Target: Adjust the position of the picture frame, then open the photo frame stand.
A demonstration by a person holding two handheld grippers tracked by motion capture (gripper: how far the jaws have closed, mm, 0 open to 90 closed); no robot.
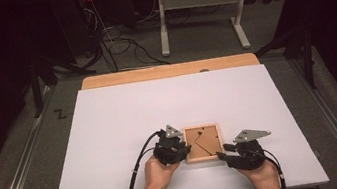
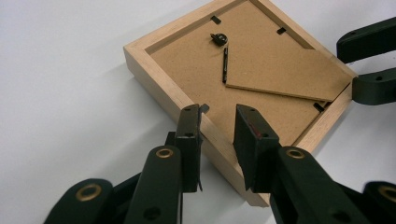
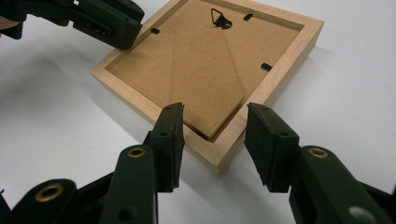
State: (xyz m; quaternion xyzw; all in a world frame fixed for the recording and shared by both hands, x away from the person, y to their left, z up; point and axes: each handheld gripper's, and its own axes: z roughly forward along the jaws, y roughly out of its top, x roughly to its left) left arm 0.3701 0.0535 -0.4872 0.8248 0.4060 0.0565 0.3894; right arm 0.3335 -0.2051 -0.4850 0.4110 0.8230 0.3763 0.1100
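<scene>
**Frame face down, both tools at its edges**

Frame (image 1: 203, 143) lies back side up on the white desk (image 1: 111, 133), near the person's edge, between the two hands. Its brown backing board (image 2: 261, 70) is set inside the wooden rim, with small black clips (image 2: 215, 19) around it and a folded stand on top.

Left tool (image 2: 217, 116) is at the left rim. Its jaws stand narrow and sit over the wood, one close to a clip at that side, but I do not see the pads pressing on anything. Right tool (image 3: 215, 123) is at the near right corner, jaws half wide, one on each side of the corner, not touching it.

The work looks like opening the back. To do this step well, I think the right tool should steady the corner first, so the frame does not slide on the smooth desk. Then the left tool can turn the clip slowly, with only one jaw tip, and not scratch the board.
</scene>
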